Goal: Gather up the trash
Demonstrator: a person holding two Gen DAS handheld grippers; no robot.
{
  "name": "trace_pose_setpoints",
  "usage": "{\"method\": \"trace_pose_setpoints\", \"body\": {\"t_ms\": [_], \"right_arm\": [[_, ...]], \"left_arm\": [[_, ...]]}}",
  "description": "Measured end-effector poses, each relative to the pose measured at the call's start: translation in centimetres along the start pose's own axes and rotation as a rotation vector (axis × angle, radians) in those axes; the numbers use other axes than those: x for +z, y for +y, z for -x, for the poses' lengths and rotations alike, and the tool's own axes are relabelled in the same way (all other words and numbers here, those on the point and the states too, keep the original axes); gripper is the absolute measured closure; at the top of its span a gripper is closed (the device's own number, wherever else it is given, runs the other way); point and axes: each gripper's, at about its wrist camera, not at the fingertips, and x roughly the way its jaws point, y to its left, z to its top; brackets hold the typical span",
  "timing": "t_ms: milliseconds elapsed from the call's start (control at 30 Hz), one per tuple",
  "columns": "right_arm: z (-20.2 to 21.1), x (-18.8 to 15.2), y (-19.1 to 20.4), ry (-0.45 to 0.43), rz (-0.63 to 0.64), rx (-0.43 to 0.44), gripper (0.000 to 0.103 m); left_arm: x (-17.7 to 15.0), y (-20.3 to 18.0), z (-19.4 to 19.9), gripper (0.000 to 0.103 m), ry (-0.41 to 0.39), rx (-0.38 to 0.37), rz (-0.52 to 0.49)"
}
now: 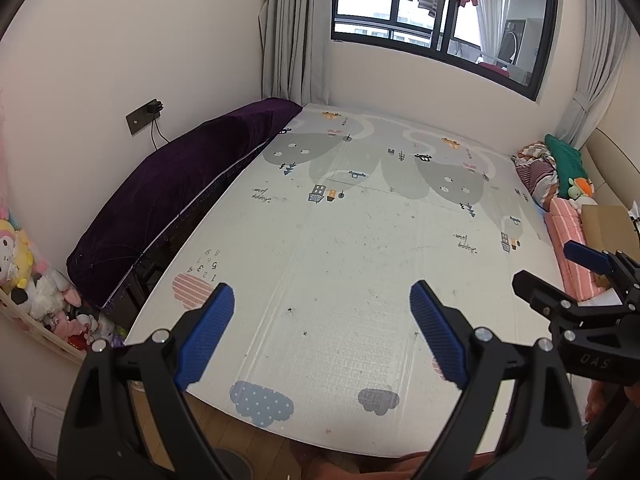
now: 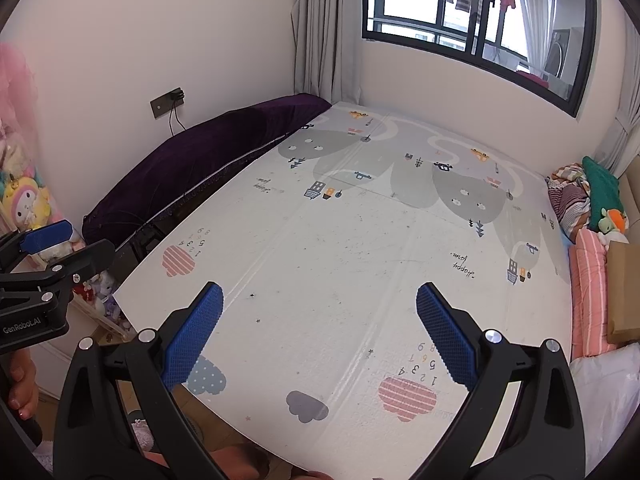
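My left gripper (image 1: 322,300) is open and empty, held above the near end of a white patterned play mat (image 1: 340,248) that covers a bed. My right gripper (image 2: 320,304) is also open and empty above the same mat (image 2: 340,240). The right gripper shows at the right edge of the left wrist view (image 1: 560,272), and the left gripper at the left edge of the right wrist view (image 2: 56,244). Only small dark specks (image 1: 291,311) lie on the mat. A brown paper bag (image 2: 624,292) and a white plastic bag (image 2: 600,392) lie at the right side.
A purple bolster (image 1: 172,200) lies along the left wall. Soft toys (image 1: 44,292) fill a bin at the left. Pink striped bedding (image 2: 588,292), folded clothes (image 2: 568,196) and a green plush (image 2: 602,192) sit along the right edge. A window (image 1: 436,12) is behind the bed. Wooden floor (image 1: 224,436) lies below.
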Motion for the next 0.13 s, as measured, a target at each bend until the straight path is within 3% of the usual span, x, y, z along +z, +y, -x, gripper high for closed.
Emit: {"method": "trace_pose_setpoints", "body": {"t_ms": [133], "right_arm": [[0.13, -0.13, 0.14, 0.000, -0.003, -0.001, 0.009]], "left_arm": [[-0.33, -0.04, 0.11, 0.014, 0.007, 0.009, 0.001]]}}
